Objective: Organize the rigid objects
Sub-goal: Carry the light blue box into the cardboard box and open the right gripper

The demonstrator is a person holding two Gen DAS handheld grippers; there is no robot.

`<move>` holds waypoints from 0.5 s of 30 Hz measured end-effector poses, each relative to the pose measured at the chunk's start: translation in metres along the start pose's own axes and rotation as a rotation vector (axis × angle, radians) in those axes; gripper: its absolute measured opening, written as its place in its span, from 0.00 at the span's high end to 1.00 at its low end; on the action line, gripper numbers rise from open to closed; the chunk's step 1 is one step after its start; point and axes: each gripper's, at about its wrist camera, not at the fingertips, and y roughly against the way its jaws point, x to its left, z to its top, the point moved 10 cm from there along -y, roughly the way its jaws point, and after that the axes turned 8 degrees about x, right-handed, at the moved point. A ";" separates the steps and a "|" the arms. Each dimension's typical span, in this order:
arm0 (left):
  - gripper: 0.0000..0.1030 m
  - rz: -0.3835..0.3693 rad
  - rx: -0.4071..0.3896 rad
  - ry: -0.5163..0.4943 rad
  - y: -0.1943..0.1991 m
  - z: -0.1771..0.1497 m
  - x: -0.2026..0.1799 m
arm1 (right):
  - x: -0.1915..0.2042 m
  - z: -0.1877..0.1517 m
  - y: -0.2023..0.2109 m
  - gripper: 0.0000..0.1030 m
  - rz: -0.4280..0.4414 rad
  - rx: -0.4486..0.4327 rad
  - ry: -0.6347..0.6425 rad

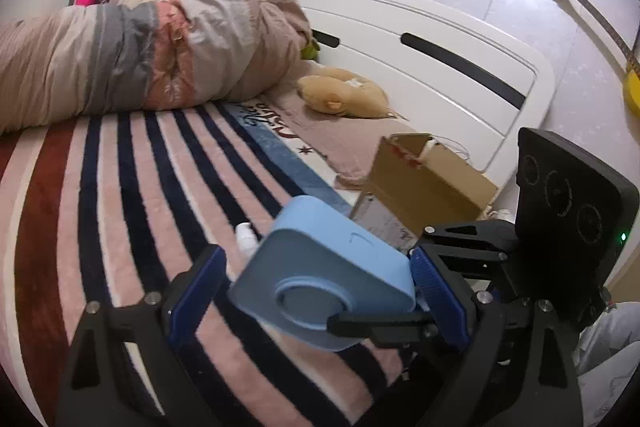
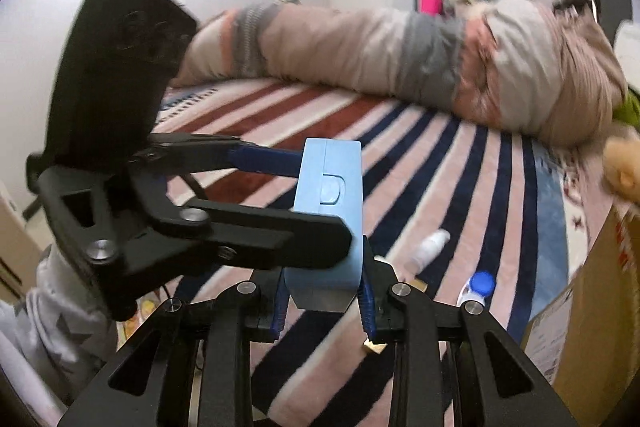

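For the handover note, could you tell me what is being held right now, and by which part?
The right gripper clamps the light blue box at its near end. The left gripper is open around it, pads apart from its sides.

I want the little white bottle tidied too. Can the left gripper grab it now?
Probably not yet. The blue box, clamped by the right gripper, sits between the open jaws of the left gripper and partly hides the white bottle behind it.

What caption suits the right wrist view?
Right gripper clamps a blue box above the striped blanket; left gripper's fingers stand apart around it.
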 end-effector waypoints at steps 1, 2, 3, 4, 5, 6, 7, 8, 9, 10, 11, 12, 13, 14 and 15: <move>0.11 0.001 -0.001 -0.009 0.001 0.001 -0.005 | 0.003 0.001 0.005 0.76 0.000 -0.009 0.013; 0.12 0.002 0.000 -0.020 0.002 0.002 -0.012 | 0.005 0.001 0.009 0.76 0.001 -0.014 0.020; 0.12 0.012 -0.003 -0.034 0.004 0.004 -0.018 | 0.006 0.001 0.013 0.77 0.000 -0.021 0.027; 0.12 0.020 -0.008 -0.044 0.004 0.005 -0.023 | 0.007 0.001 0.019 0.77 -0.009 -0.028 0.031; 0.13 0.030 -0.017 -0.061 0.007 0.009 -0.032 | 0.006 0.001 0.025 0.77 -0.014 -0.038 0.032; 0.13 0.036 -0.022 -0.069 0.008 0.013 -0.039 | 0.004 0.001 0.032 0.77 -0.011 -0.049 0.025; 0.13 0.040 -0.027 -0.078 0.008 0.016 -0.044 | 0.001 0.001 0.039 0.77 -0.007 -0.060 0.014; 0.13 0.045 -0.032 -0.092 0.009 0.021 -0.053 | -0.002 0.001 0.047 0.77 -0.007 -0.070 0.004; 0.13 0.050 -0.035 -0.105 0.009 0.025 -0.060 | -0.006 0.001 0.055 0.77 -0.009 -0.082 -0.006; 0.13 0.057 -0.038 -0.128 0.009 0.032 -0.073 | -0.011 0.002 0.065 0.77 -0.014 -0.096 -0.012; 0.13 0.059 -0.038 -0.140 0.008 0.036 -0.079 | -0.016 0.002 0.074 0.77 -0.022 -0.111 -0.014; 0.13 0.061 -0.036 -0.162 0.005 0.044 -0.093 | -0.022 0.002 0.084 0.77 -0.033 -0.124 -0.016; 0.13 0.061 -0.034 -0.173 0.003 0.049 -0.100 | -0.026 0.001 0.092 0.77 -0.042 -0.134 -0.020; 0.13 0.059 -0.031 -0.192 -0.001 0.056 -0.112 | -0.033 0.000 0.100 0.77 -0.050 -0.145 -0.027; 0.13 0.055 -0.029 -0.211 -0.006 0.063 -0.123 | -0.042 -0.002 0.111 0.77 -0.059 -0.158 -0.039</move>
